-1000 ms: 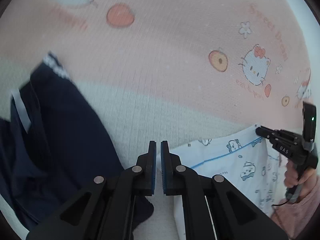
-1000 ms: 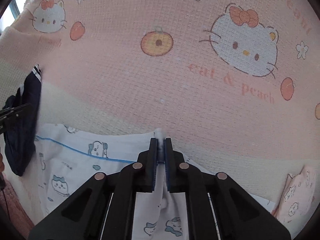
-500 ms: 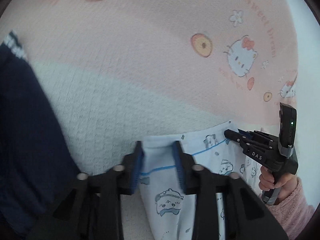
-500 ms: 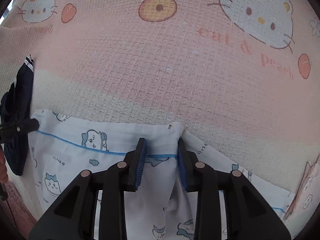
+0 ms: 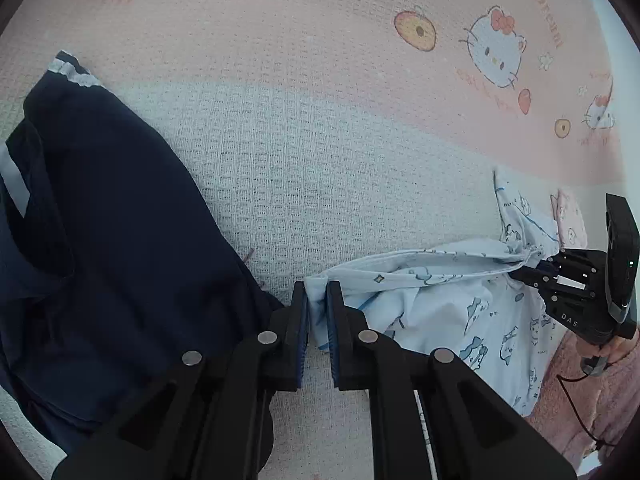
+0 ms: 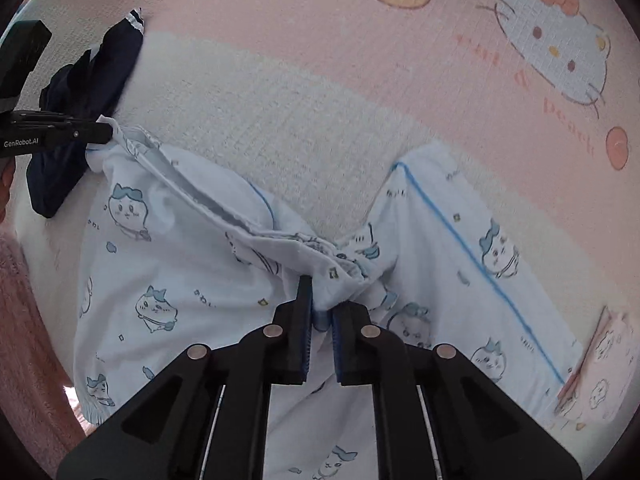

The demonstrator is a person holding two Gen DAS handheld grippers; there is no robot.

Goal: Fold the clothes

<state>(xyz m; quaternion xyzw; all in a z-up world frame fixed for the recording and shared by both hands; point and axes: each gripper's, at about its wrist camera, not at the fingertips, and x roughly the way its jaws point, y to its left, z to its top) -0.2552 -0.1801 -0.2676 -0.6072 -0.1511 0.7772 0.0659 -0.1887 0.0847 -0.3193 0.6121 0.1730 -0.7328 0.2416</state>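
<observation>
Both tools were wide open half a second earlier; now the left tool (image 5: 317, 316) and right tool (image 6: 321, 322) each pinched the pajamas (image 6: 160, 280), lifted mid-bed (image 5: 320, 152), so folding could start.

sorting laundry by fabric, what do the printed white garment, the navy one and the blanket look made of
Printed white garment: thin, soft woven cloth, likely cotton; it bunches into fine creases. Navy garment: smooth matte fabric, maybe a knit; fibre unclear. Blanket: waffle-textured weave with a visible grid of small cells.
</observation>
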